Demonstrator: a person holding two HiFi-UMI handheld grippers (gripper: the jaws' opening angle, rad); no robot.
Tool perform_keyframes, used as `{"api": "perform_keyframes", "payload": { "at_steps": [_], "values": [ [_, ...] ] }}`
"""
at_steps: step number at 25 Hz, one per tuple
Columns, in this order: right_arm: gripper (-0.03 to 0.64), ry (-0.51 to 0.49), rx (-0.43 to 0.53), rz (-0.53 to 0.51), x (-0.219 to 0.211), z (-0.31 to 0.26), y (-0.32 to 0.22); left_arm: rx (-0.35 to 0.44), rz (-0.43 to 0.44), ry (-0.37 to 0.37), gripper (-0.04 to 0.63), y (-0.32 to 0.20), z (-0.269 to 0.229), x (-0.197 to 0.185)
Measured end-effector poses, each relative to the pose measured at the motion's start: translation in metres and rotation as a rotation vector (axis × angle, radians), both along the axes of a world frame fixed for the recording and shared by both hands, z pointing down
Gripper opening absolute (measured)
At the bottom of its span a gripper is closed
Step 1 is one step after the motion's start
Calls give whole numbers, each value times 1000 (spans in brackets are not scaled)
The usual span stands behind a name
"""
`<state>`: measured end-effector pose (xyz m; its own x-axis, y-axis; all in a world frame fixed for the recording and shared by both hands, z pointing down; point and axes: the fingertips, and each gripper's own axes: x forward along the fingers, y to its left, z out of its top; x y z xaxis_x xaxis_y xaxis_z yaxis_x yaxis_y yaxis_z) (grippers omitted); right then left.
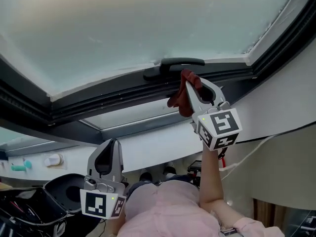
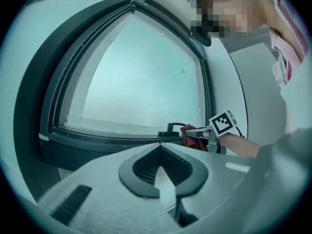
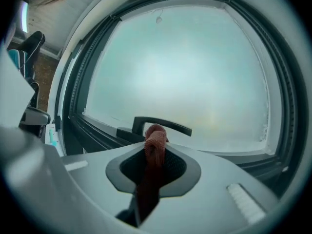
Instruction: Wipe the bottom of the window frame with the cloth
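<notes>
The window point(image 1: 148, 28) fills most of the head view, and its dark frame point(image 1: 113, 98) runs across below the glass, with a black handle point(image 1: 178, 63) lying on the bottom rail. The right gripper point(image 1: 193, 87) is raised to this rail, just under the handle. I judge that it is held so because the rail is the part to be wiped, and the cloth must be pressed on it from the front.

The left gripper point(image 1: 111, 144) hangs low, well apart from the frame, with its jaws together and nothing between them. It seems to have no role now and only keeps out of the way.

The right gripper is clenched on the dark red cloth point(image 3: 155, 147). A folded end of the cloth stands out past the tips, toward the frame and close to the handle, and the rest hangs down under the jaws. So the cloth, not the gripper, would meet the rail first. Whether it touches the frame already, I cannot tell surely.
</notes>
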<state>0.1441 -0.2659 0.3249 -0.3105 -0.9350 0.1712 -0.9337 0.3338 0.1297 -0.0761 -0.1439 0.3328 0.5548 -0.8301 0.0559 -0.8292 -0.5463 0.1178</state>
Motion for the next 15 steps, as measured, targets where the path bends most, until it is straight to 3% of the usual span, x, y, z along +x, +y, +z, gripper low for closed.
{"api": "perform_keyframes", "payload": {
  "at_steps": [8, 15],
  "values": [
    [54, 91, -86, -61, 7, 2, -36, 22, -104, 21, 0, -14, -3, 13],
    [54, 102, -128, -105, 7, 3, -40, 38, -107, 20, 0, -20, -6, 32]
  ]
}}
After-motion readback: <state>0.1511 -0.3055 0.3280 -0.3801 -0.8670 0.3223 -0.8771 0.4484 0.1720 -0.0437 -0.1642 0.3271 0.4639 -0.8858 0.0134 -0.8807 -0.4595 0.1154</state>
